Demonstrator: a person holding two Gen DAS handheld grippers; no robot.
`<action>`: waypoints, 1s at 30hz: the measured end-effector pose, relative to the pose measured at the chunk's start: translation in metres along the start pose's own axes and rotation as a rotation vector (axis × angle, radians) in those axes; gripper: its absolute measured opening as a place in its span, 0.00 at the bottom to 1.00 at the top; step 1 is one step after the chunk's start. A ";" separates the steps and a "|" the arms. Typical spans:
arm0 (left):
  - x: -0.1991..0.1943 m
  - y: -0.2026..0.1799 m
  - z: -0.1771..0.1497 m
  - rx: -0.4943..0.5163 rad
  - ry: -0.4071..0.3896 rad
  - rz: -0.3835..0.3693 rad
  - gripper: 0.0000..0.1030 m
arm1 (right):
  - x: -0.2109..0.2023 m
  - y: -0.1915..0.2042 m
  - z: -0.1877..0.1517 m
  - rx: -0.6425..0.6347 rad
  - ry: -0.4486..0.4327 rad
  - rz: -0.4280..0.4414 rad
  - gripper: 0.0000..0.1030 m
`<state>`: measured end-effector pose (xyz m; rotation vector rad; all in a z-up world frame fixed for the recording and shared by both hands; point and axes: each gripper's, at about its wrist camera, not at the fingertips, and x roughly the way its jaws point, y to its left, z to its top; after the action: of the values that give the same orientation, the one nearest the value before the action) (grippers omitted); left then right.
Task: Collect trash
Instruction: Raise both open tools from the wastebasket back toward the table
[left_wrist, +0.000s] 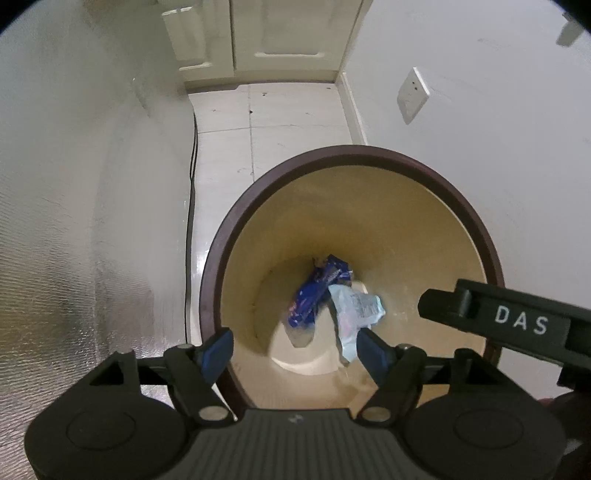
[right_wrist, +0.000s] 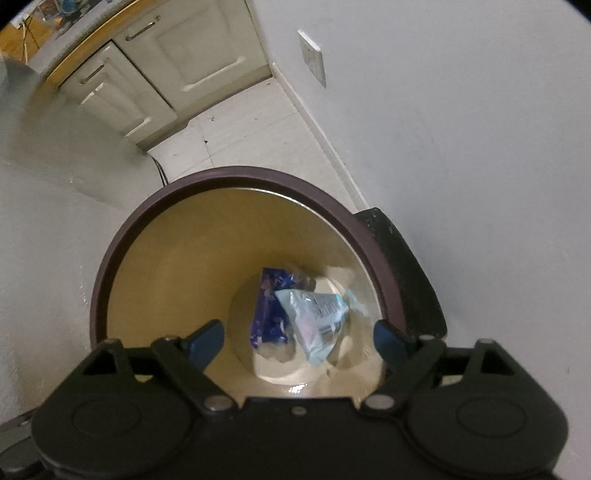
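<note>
Hovering over the bin (right_wrist: 110, 258), both grippers, left (left_wrist: 291, 350) and right (right_wrist: 299, 338), hold jaws open and empty; blue wrapper (right_wrist: 269, 314) and pale packet (right_wrist: 317, 317) lie inside. Drop looks done; next, seek more trash.

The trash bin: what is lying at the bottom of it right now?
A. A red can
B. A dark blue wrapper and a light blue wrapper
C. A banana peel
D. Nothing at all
B: down inside the trash bin, a dark blue wrapper and a light blue wrapper lie touching on the bottom, while the right gripper and left gripper are open and hold nothing.
</note>
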<state>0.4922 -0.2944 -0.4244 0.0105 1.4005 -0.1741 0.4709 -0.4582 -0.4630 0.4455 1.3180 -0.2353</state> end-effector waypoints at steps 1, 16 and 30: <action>-0.003 0.000 -0.002 0.005 -0.002 0.000 0.72 | -0.004 -0.001 -0.002 -0.003 -0.002 0.004 0.86; -0.060 0.000 -0.018 0.066 -0.026 0.014 0.96 | -0.076 -0.019 -0.025 -0.163 -0.063 -0.001 0.92; -0.116 0.021 -0.039 0.044 -0.082 0.019 1.00 | -0.133 -0.026 -0.045 -0.233 -0.112 -0.035 1.00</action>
<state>0.4388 -0.2560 -0.3195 0.0531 1.3137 -0.1874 0.3881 -0.4728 -0.3476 0.2089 1.2272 -0.1315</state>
